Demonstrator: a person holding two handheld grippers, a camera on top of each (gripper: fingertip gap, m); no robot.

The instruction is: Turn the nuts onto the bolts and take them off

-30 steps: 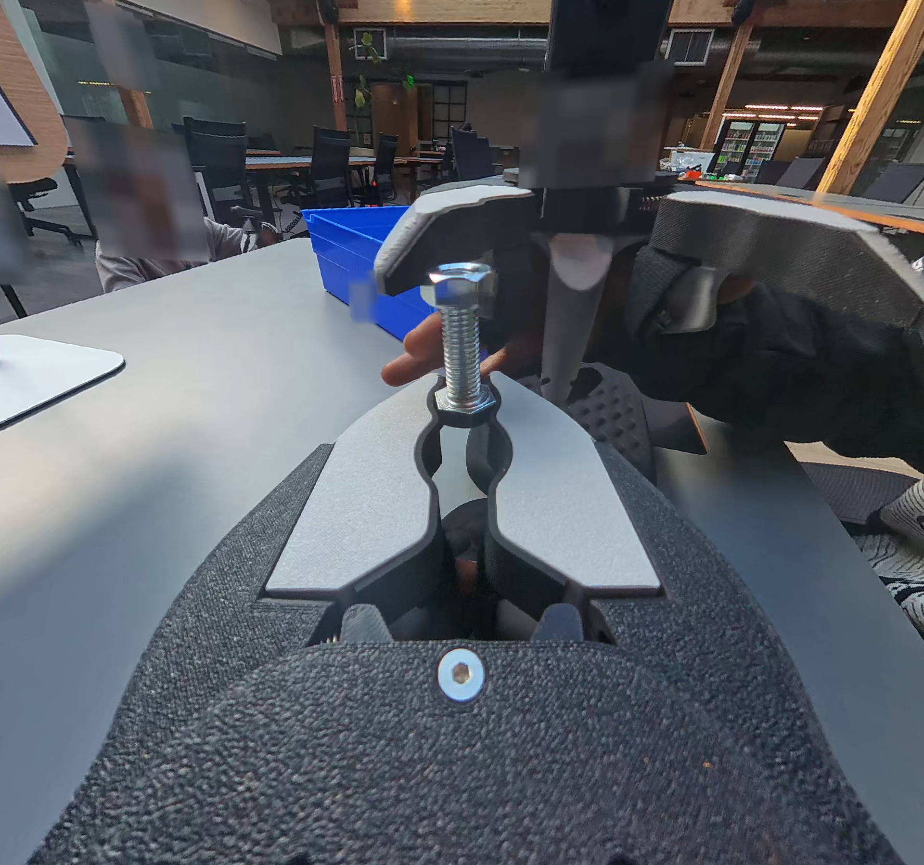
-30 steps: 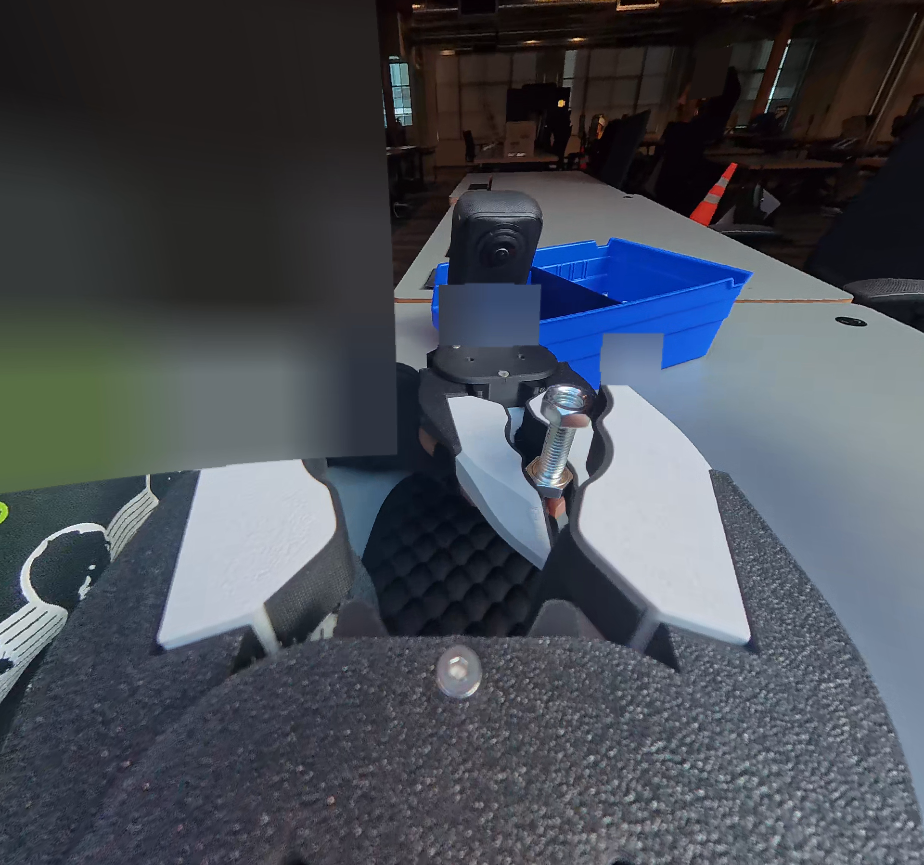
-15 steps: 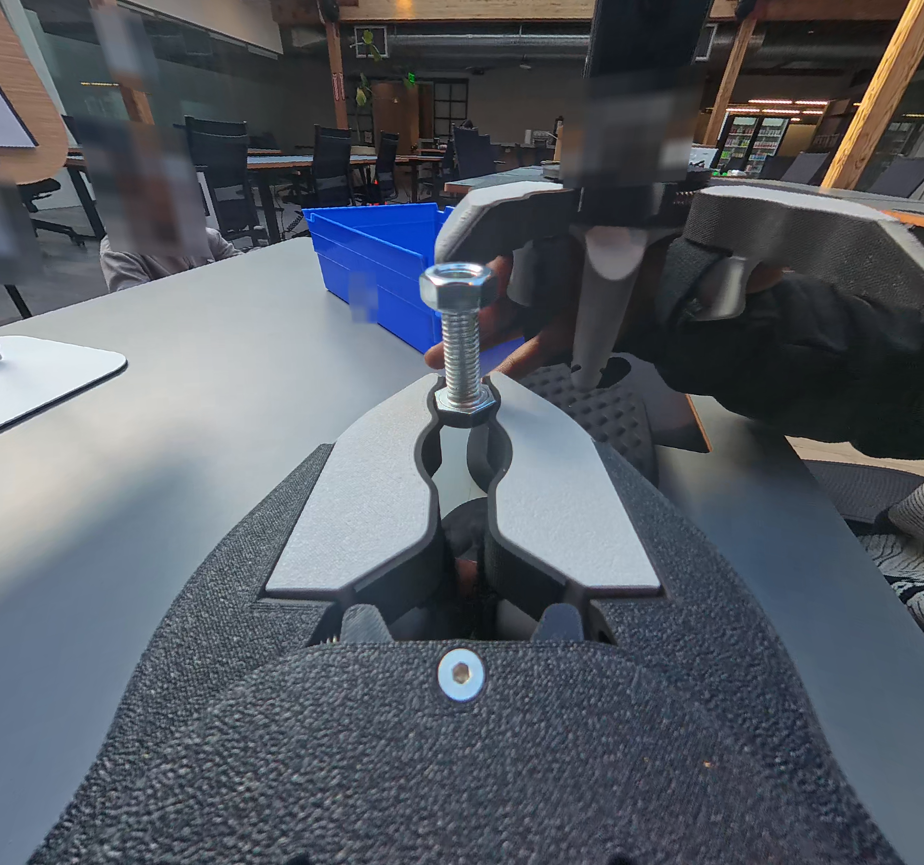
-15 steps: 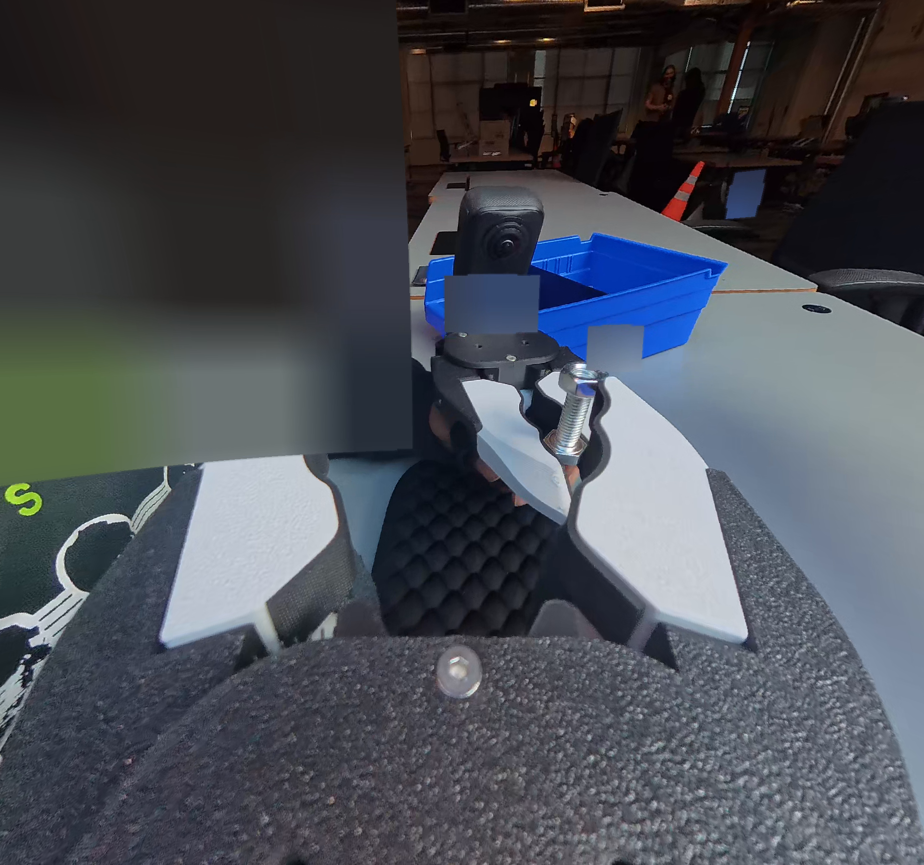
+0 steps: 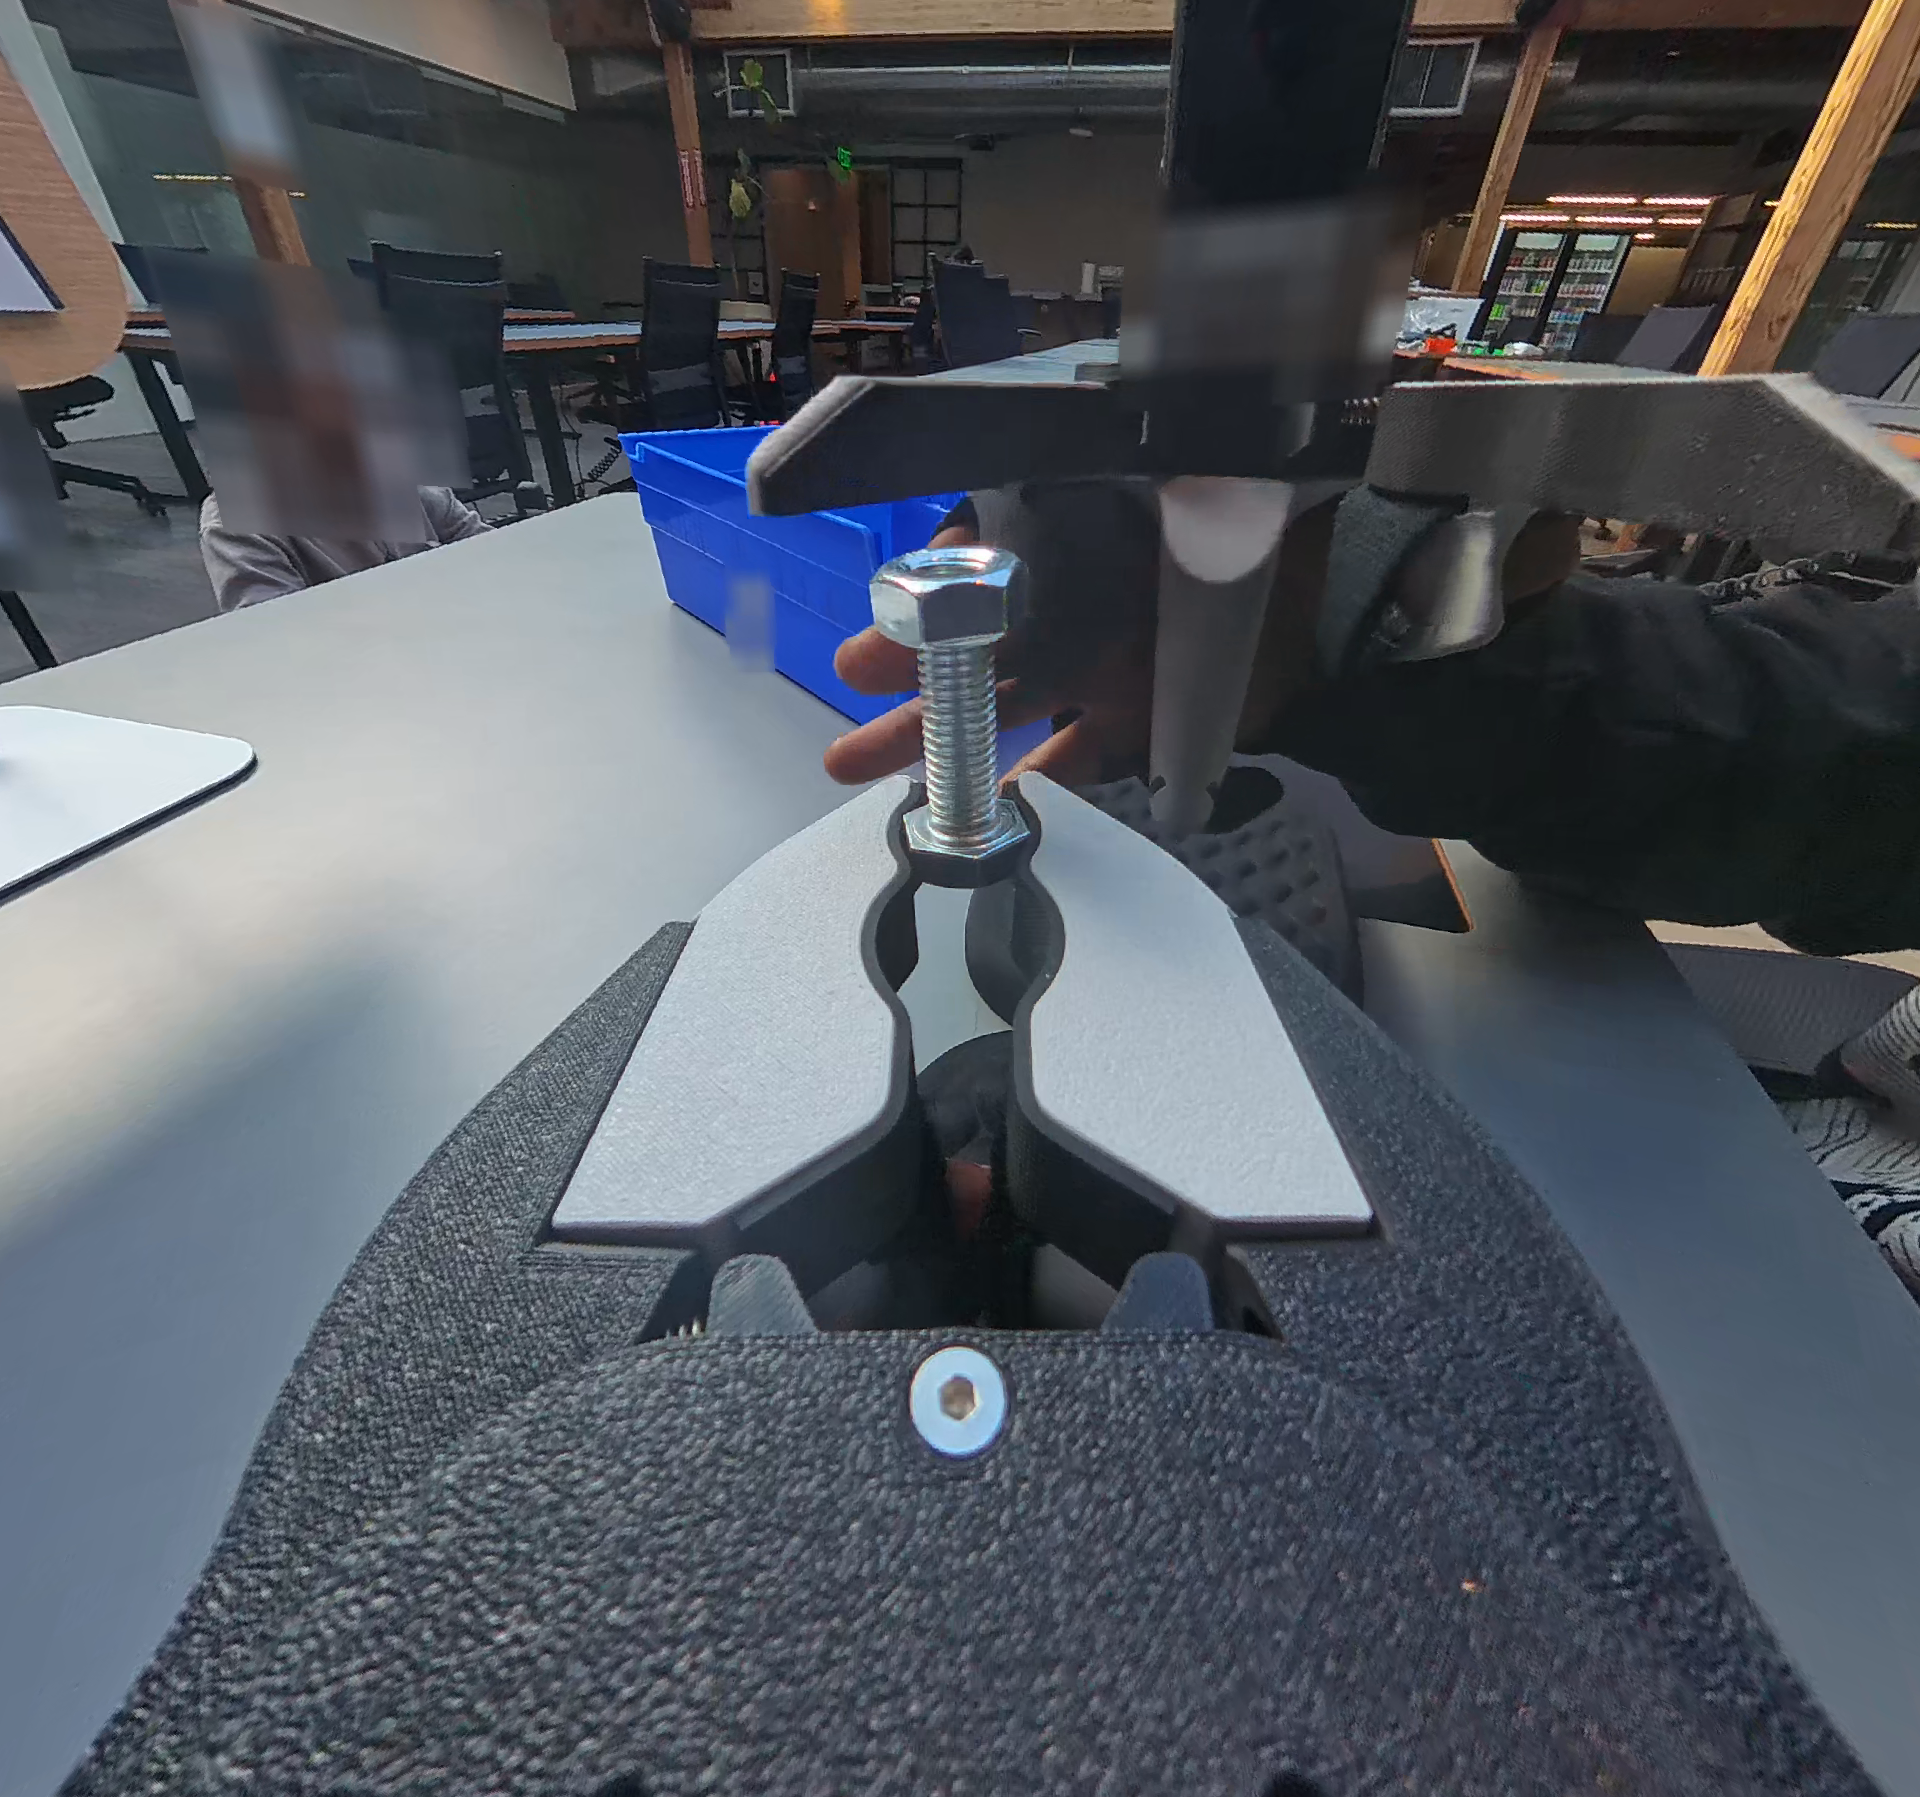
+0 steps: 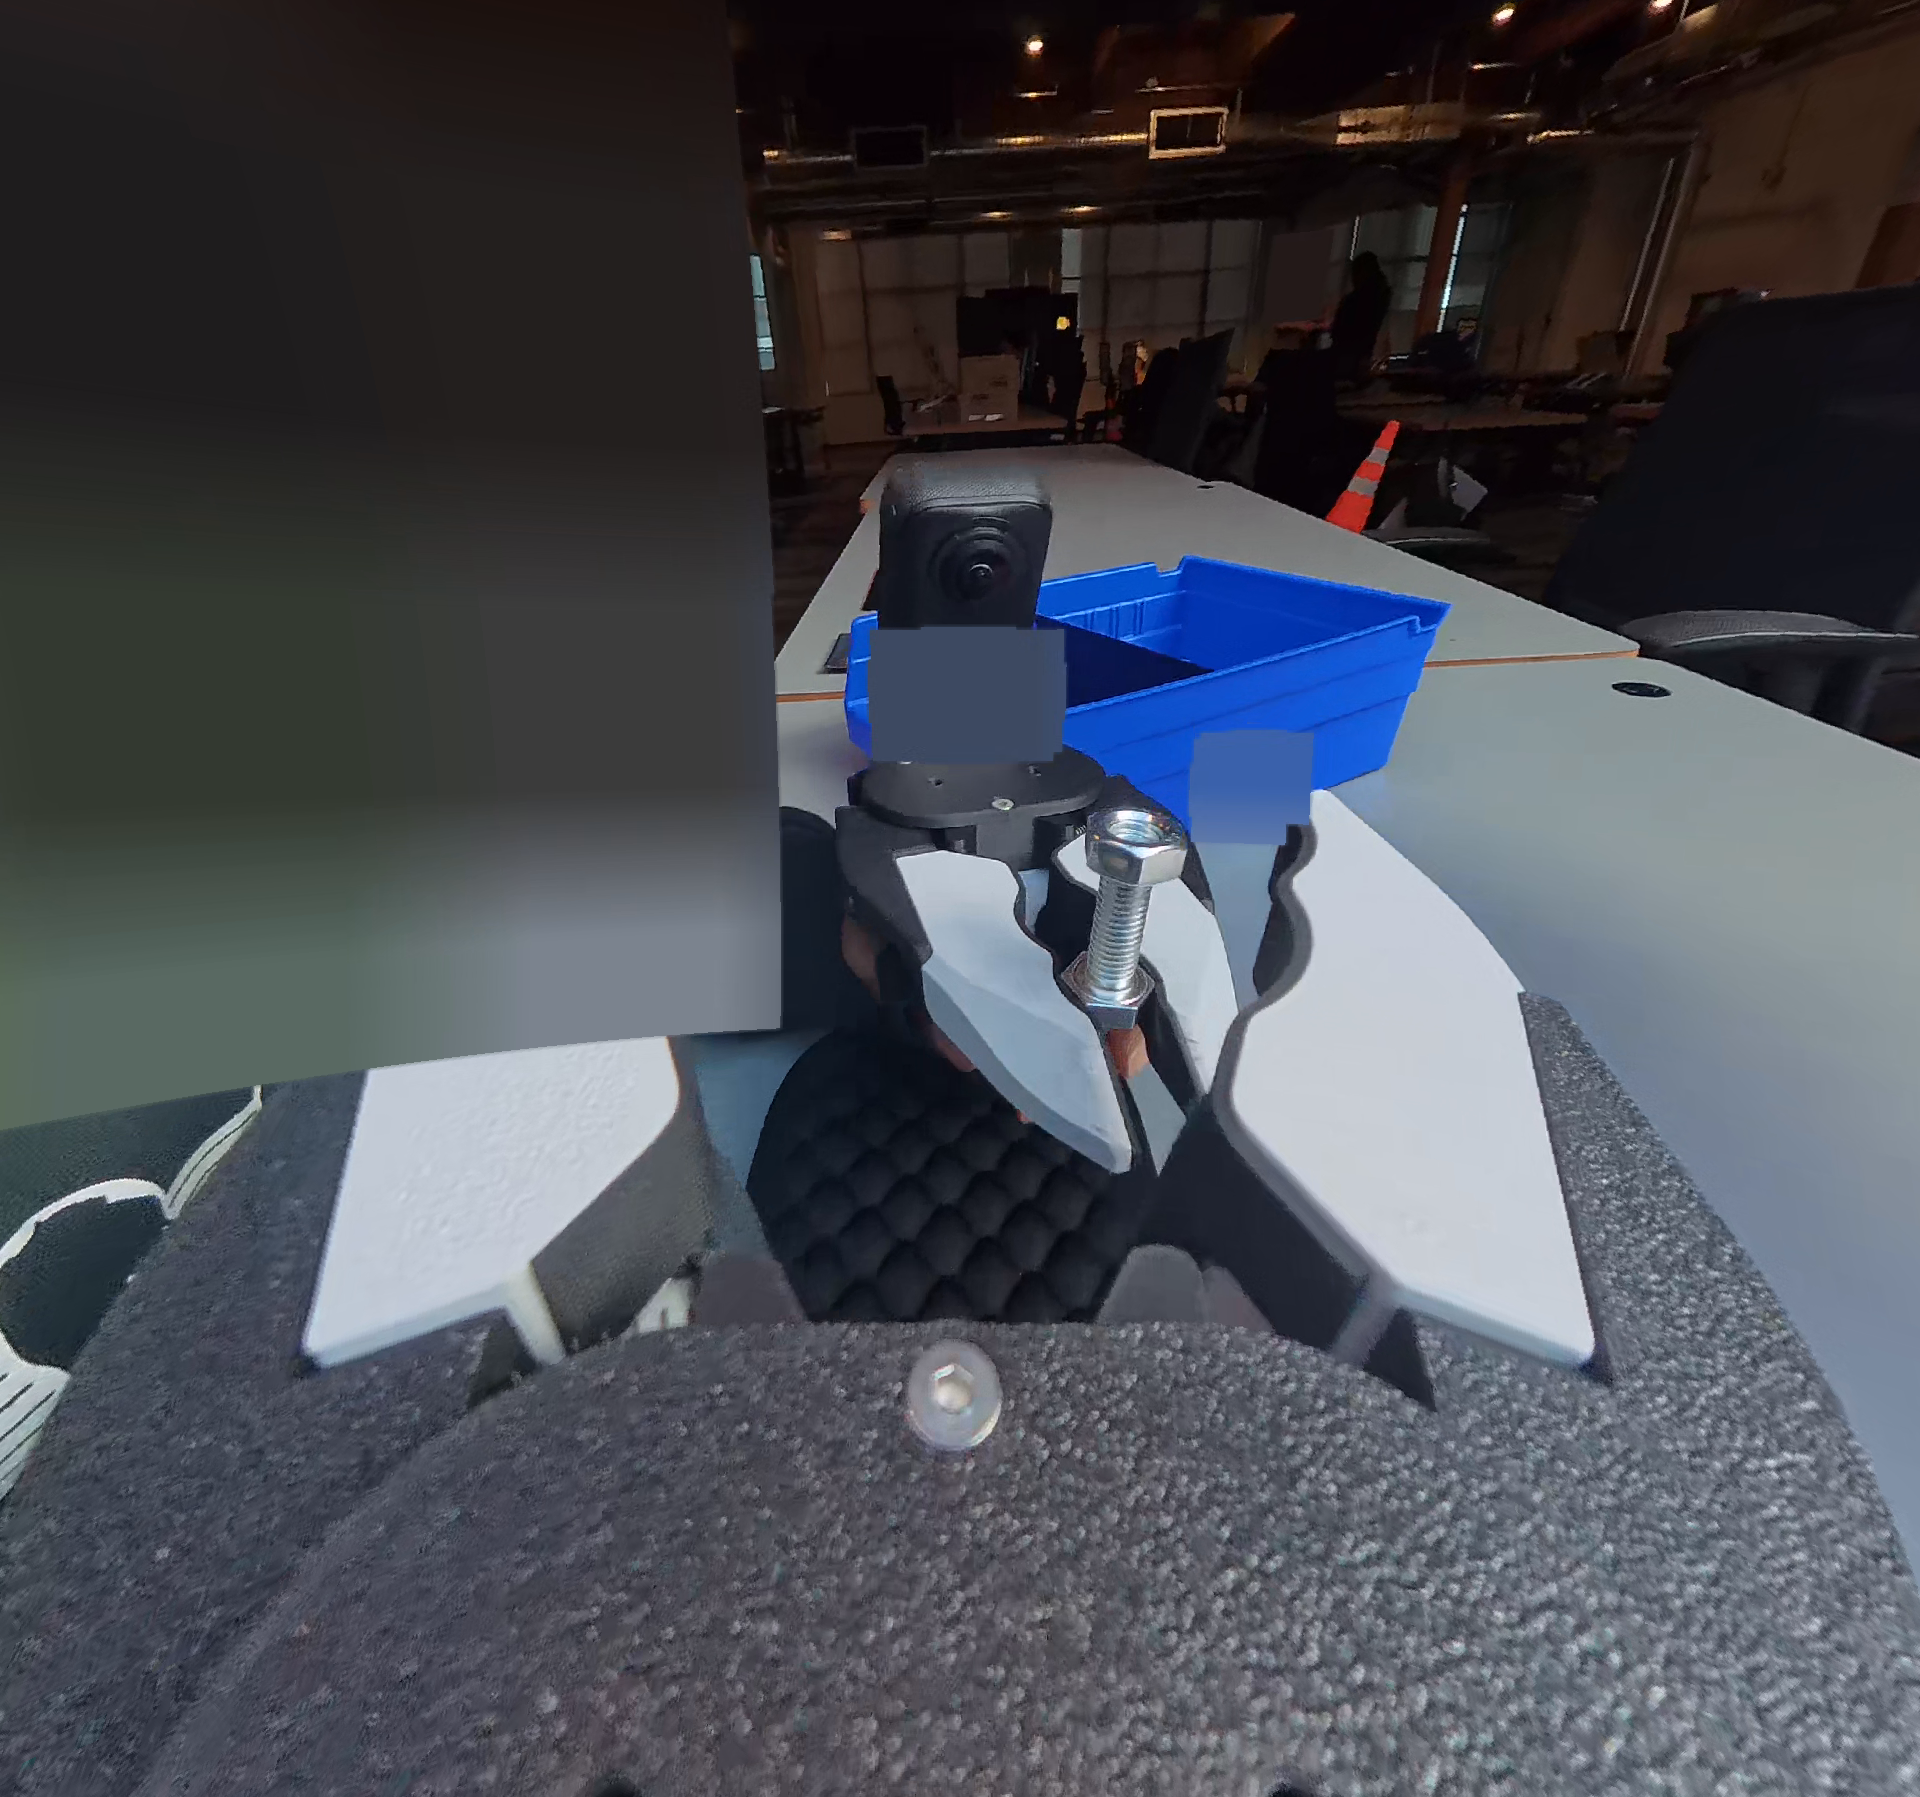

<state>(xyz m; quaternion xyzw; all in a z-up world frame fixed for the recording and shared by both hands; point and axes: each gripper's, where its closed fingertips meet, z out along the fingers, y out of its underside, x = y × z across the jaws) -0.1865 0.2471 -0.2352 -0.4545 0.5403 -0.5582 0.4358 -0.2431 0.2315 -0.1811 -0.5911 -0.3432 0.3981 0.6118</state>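
zinc-bright steel bolt [image 5: 958, 729] is standing upright, threads up, with its hex head [image 5: 968, 833] sitting pinched between the tips of the left gripper [image 5: 966, 838], whose two grey fingers [image 5: 779, 1030] are pressing in on the head from either side, so this gripper is clamping the bolt. a hex nut [image 5: 948, 596] is sitting at the very top of the threaded shank, level, with the bare threads showing between it and the head. the right gripper [image 5: 1039, 459] is hanging in the left wrist view above and behind the nut, its fingers spread wide apart and holding nothing, one dark finger [image 5: 935, 454] reaching out over the nut but apart from it. a black-gloved hand [image 5: 1558, 708] is gripping that tool's handle, bare fingertips showing just behind the bolt. in the right wrist view the same bolt [image 6: 1120, 916] is leaning slightly, the nut [image 6: 1135, 843] on top, held in the far left gripper [image 6: 1112, 1004], while the right gripper's own fingers [image 6: 1392, 1103] are standing far apart to either side of it. a black camera [image 6: 966, 552] is riding on the left gripper. a blue bin [image 6: 1278, 677] is resting on the grey bench [image 5: 416, 760] beyond the tools, well apart from the bolt. a white flat pad [image 5: 94, 791] is lying at the bench's left edge. a person's sleeve [image 5: 301, 552] is showing past the far side.
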